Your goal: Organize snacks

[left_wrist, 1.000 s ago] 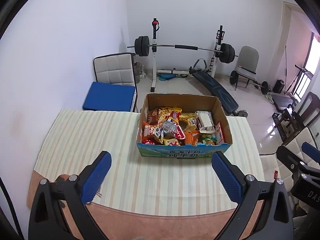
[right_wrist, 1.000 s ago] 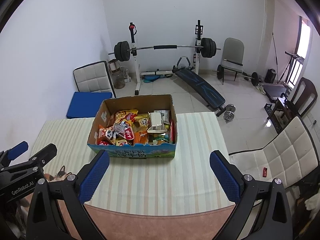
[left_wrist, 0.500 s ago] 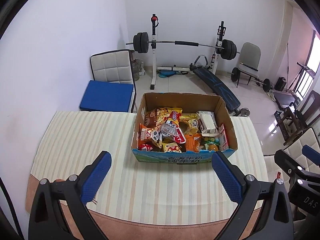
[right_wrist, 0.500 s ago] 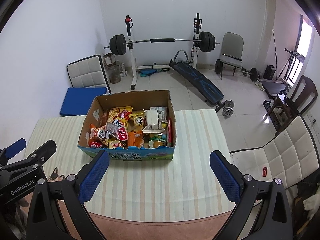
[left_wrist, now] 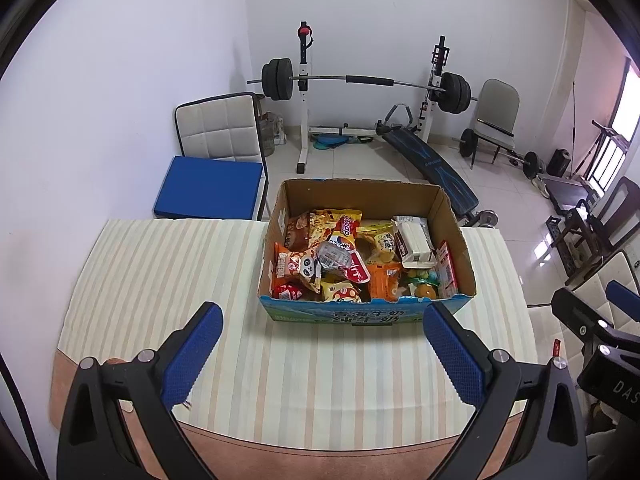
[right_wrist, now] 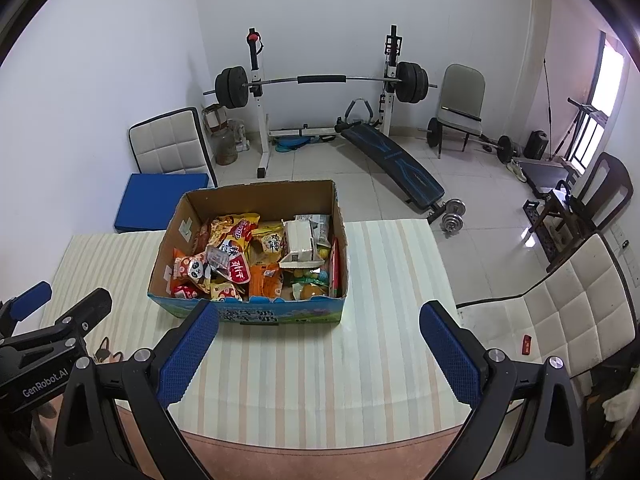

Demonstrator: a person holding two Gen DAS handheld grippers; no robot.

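Table (left_wrist: 160,280) fills the lower half of both views, covered with a cloth of pale cream and peach stripes, its bare brown edge showing nearest the cameras. Behind it, on the tiled floor, stand a barbell rack (left_wrist: 304,92) with a loaded bar, a slanted black bench (right_wrist: 396,164) and a grey chair (left_wrist: 496,116). A white padded chair (left_wrist: 218,128) with a blue cushion (left_wrist: 208,194) sits against the far side of the table, and another white padded chair (right_wrist: 560,320) is just beside the table's right edge.

A cardboard box (left_wrist: 456,224) with a blue printed front rests on the cloth, towards the far middle of the table, open at the top. It is full of snack packets (left_wrist: 320,264) lying in a loose heap: orange and yellow bags, one with a panda face (left_wrist: 306,268), a red-and-white pouch (right_wrist: 238,268), and a white carton (left_wrist: 414,240) lying towards the right side of the box.

The left gripper (left_wrist: 320,344) hovers over the near part of the table, its blue-padded fingers (left_wrist: 192,352) spread wide apart and holding nothing. The right gripper (right_wrist: 316,344) hangs likewise just in front of the box, fingers (right_wrist: 450,360) wide apart and empty. Each gripper shows at the edge of the other's view.
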